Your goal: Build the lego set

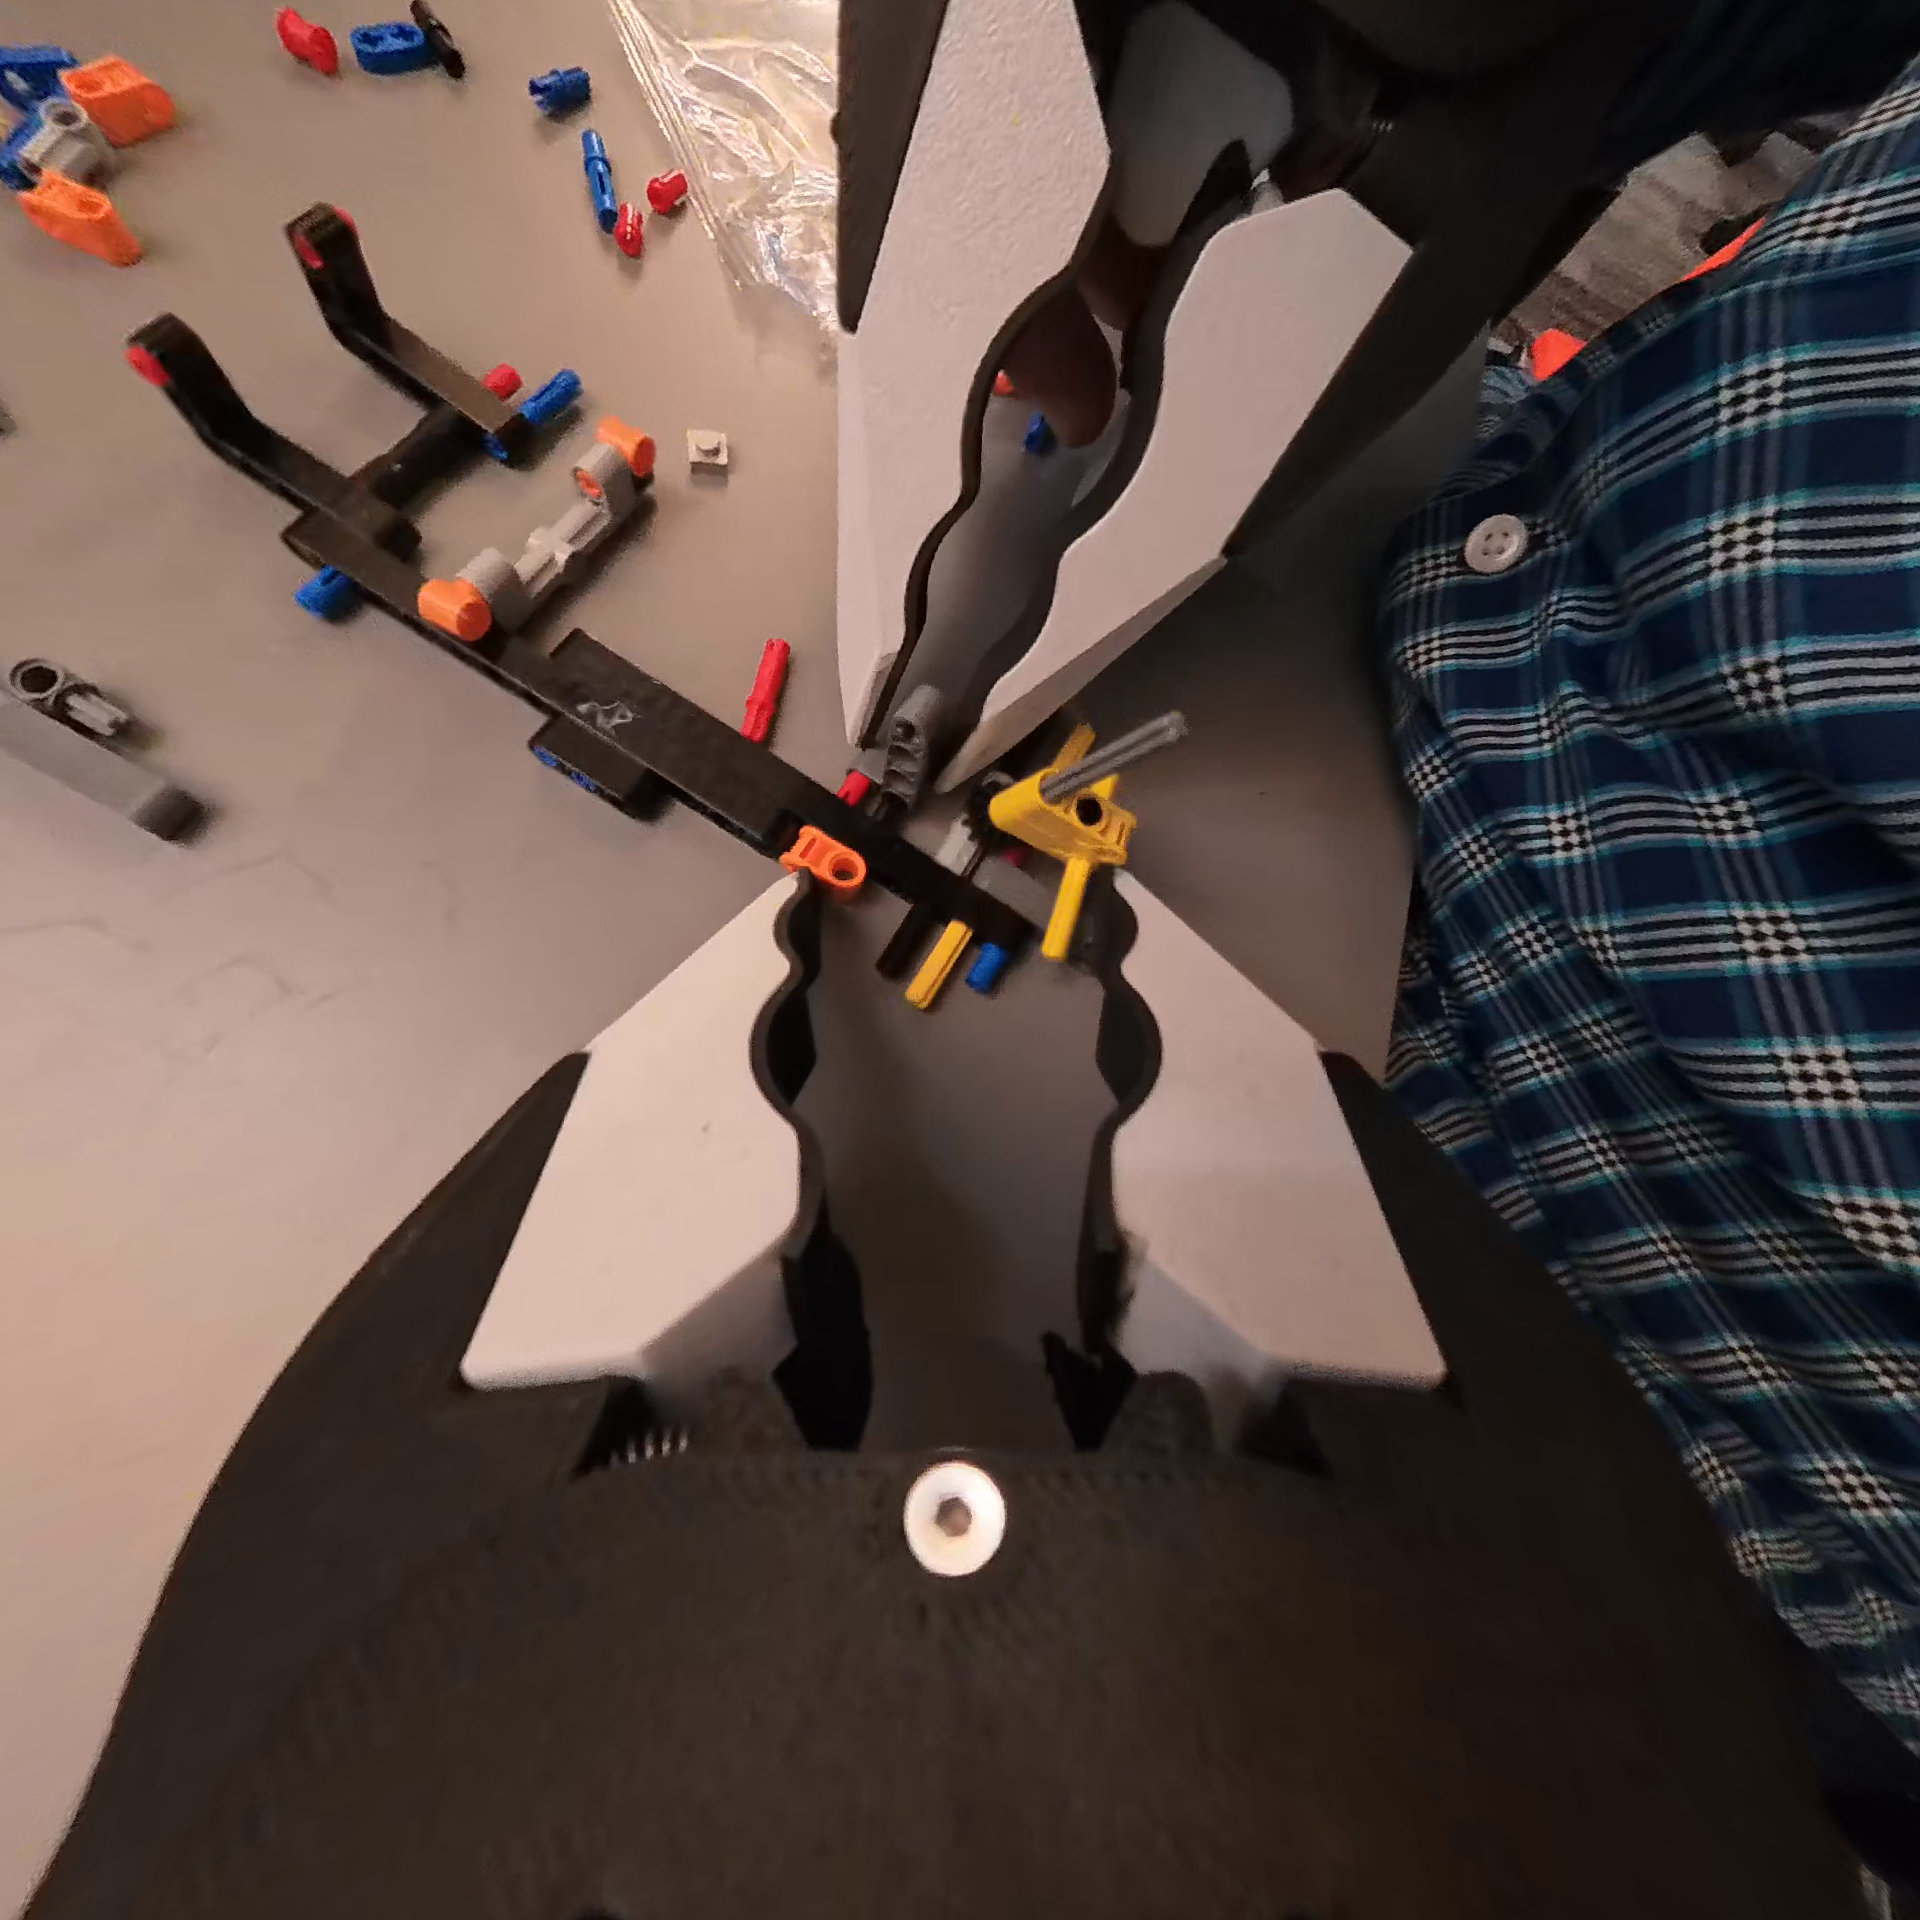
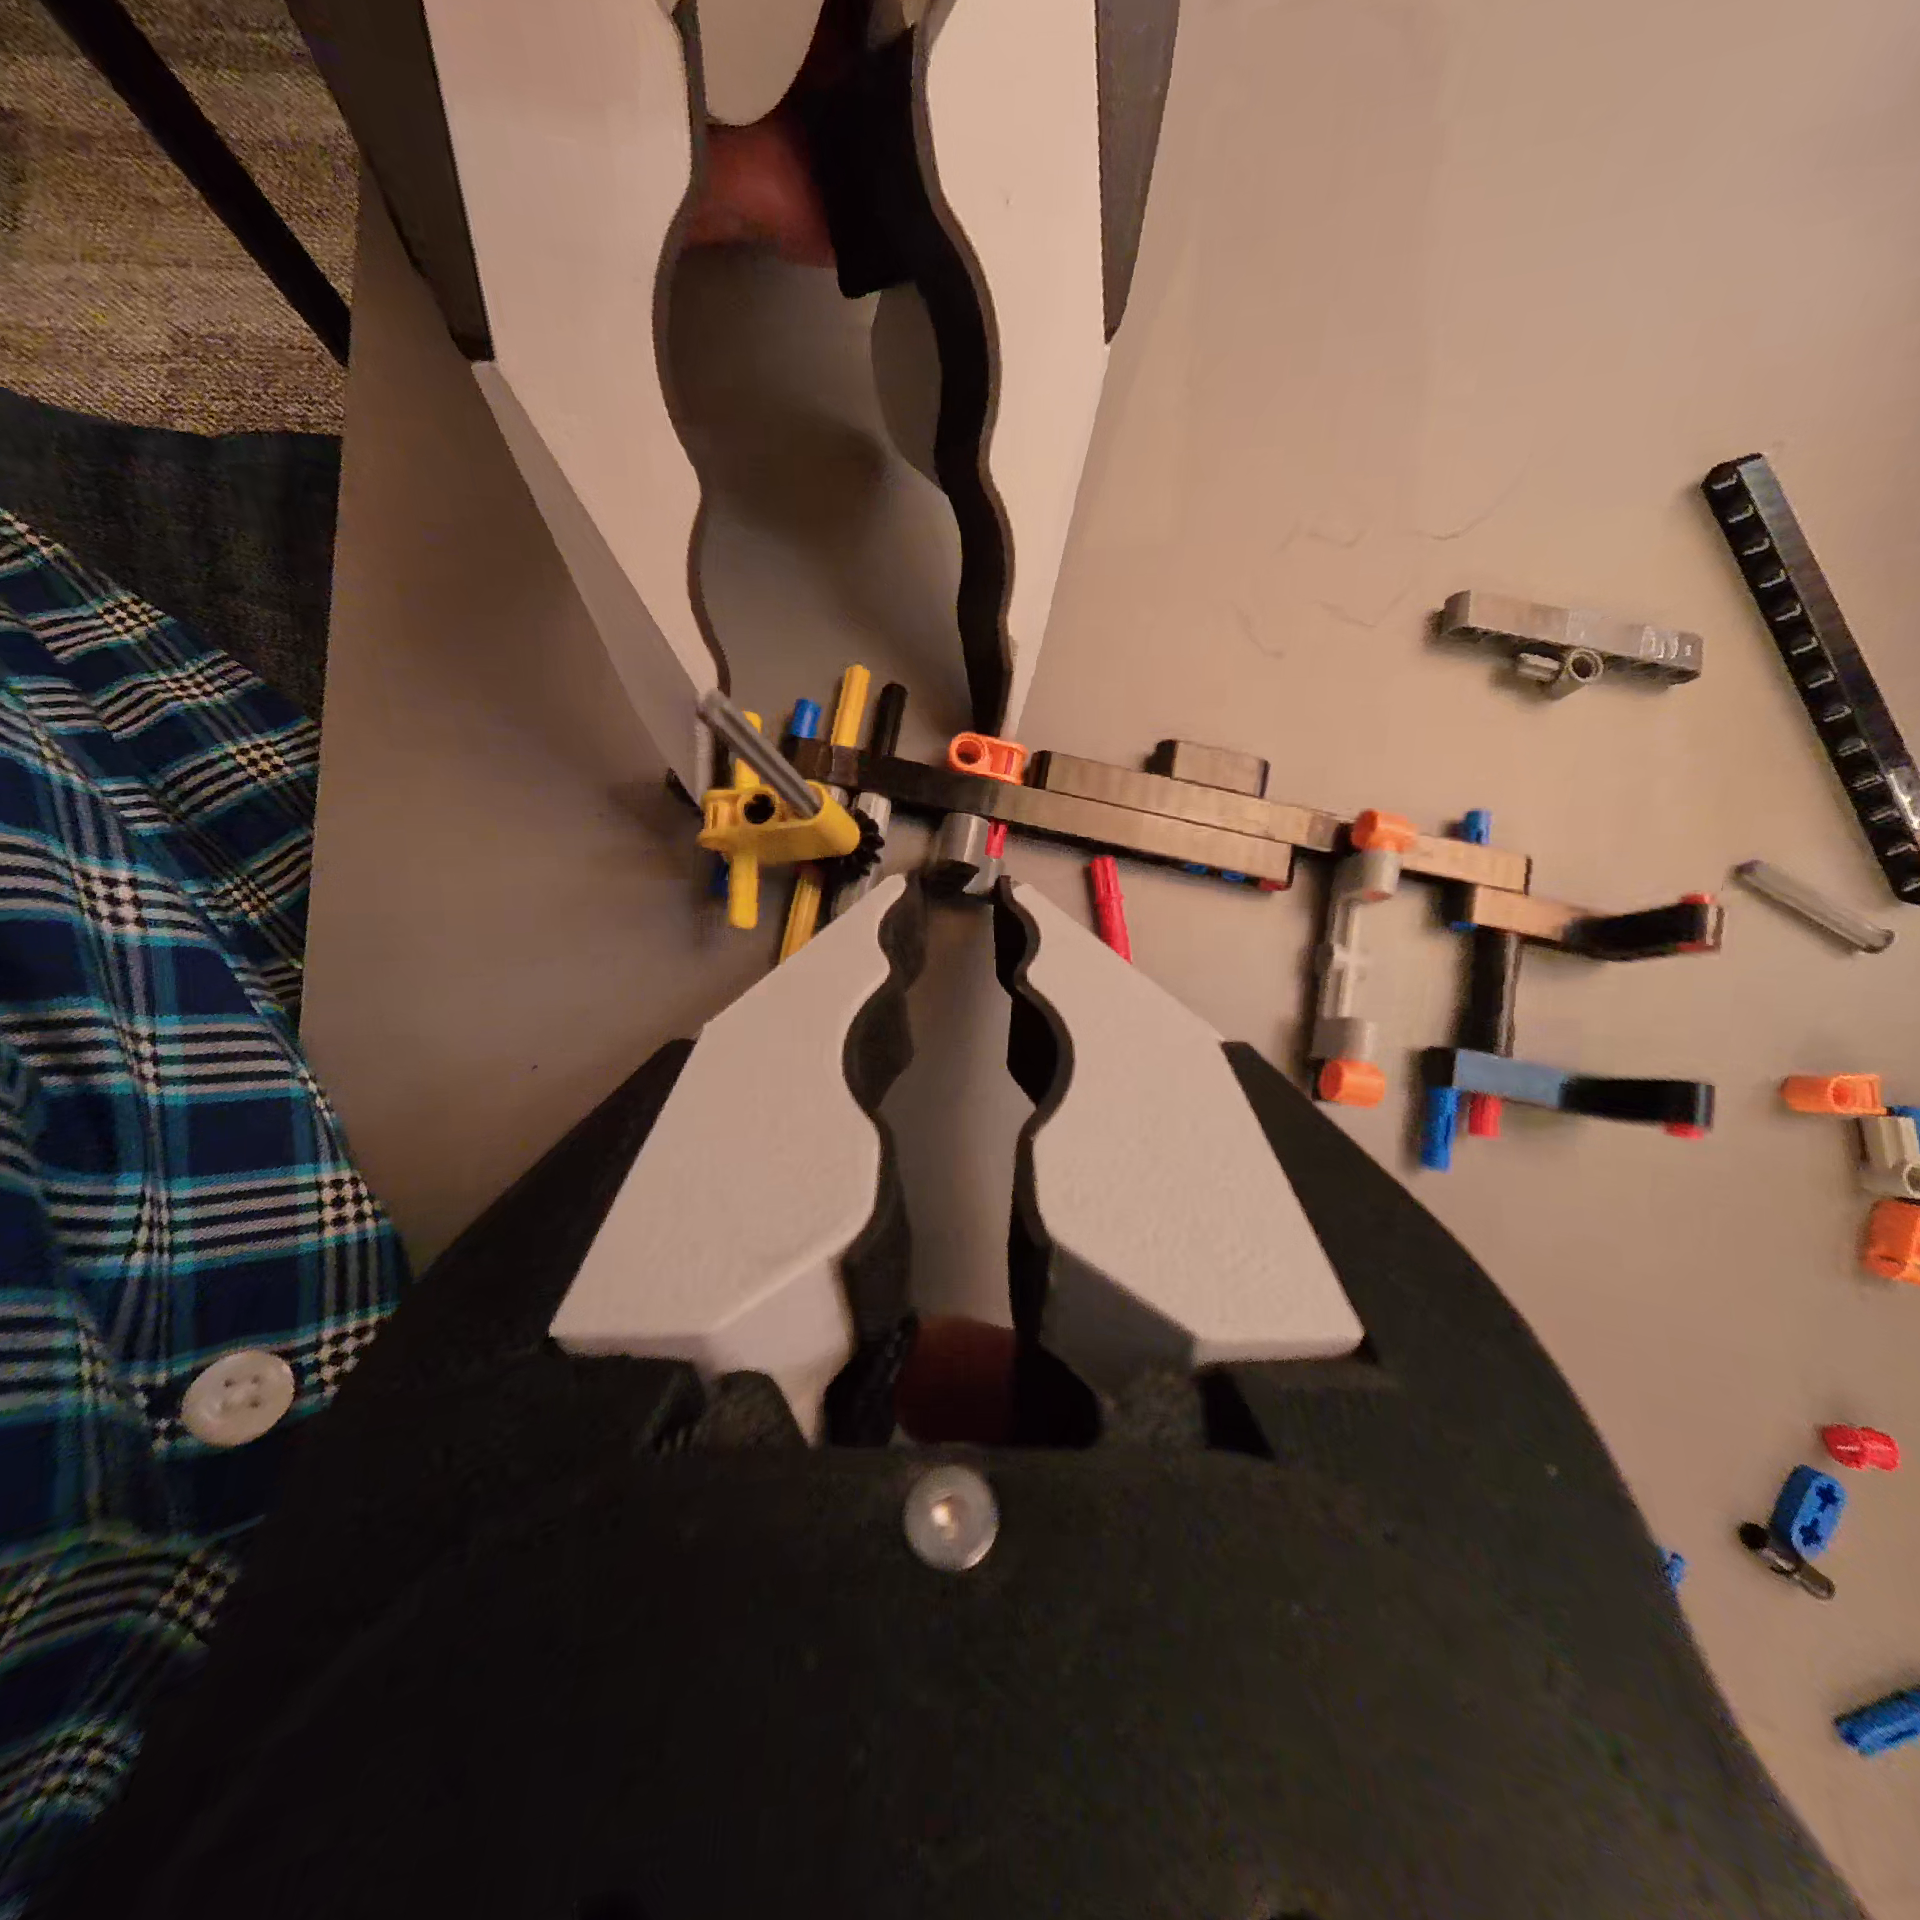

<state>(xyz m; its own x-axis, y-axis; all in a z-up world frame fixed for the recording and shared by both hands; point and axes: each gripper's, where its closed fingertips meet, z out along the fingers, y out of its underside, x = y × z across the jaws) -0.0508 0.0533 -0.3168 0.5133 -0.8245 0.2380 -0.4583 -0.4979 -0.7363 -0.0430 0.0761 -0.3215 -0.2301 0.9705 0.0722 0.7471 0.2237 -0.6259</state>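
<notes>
Partly built: black frame (image 2: 1143, 805) assembled, left tool (image 1: 956, 894) clamping its end, right tool (image 2: 951, 894) pinching grey connector (image 1: 912, 743); loose pins (image 1: 601, 177) unused on desk (image 1: 312, 1039).

Two grippers (image 1: 956, 894) (image 2: 951, 894) at work, one black frame assembly (image 2: 1143, 810), one loose long black beam (image 2: 1818, 675) aside.

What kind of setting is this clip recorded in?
Probably an indoor office or home room: a plain grey tabletop strewn with loose toy building pieces, patterned carpet beyond its edge, and a person in a plaid shirt alongside.
</notes>
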